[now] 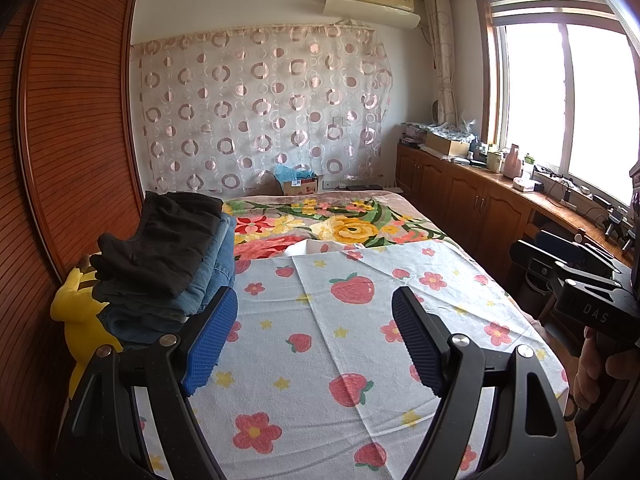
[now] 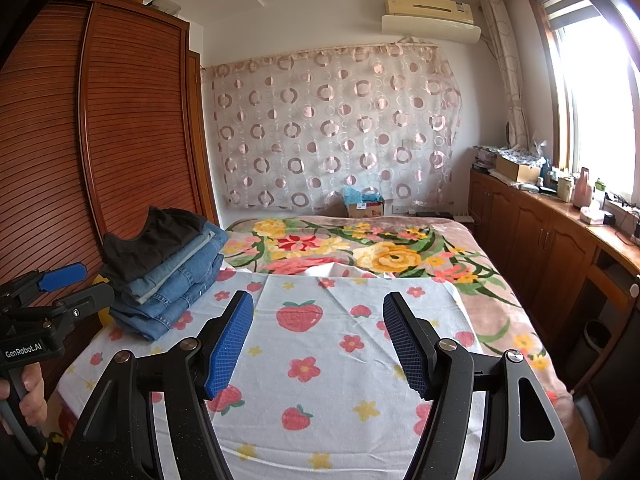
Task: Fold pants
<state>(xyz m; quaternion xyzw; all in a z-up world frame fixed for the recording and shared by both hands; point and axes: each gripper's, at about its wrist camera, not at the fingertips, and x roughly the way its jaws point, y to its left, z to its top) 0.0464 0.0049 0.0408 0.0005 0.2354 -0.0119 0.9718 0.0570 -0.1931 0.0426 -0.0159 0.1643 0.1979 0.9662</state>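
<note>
A stack of folded pants (image 1: 168, 264) (image 2: 168, 272) sits at the left side of the bed: dark pairs on top, blue jeans below. My left gripper (image 1: 316, 340) hovers open over the white strawberry-print sheet (image 1: 340, 340), its left blue pad just right of the stack, nothing between its fingers. My right gripper (image 2: 318, 340) is also open and empty above the same sheet (image 2: 320, 360), with the stack to its upper left. Each gripper appears at the edge of the other's view, held in a hand. No unfolded pants show on the sheet.
A yellow plush toy (image 1: 80, 312) lies wedged between the pants stack and the brown slatted wardrobe (image 1: 68, 128). A floral blanket (image 1: 340, 224) covers the far half of the bed. Wooden cabinets (image 2: 540, 248) with clutter run under the window on the right.
</note>
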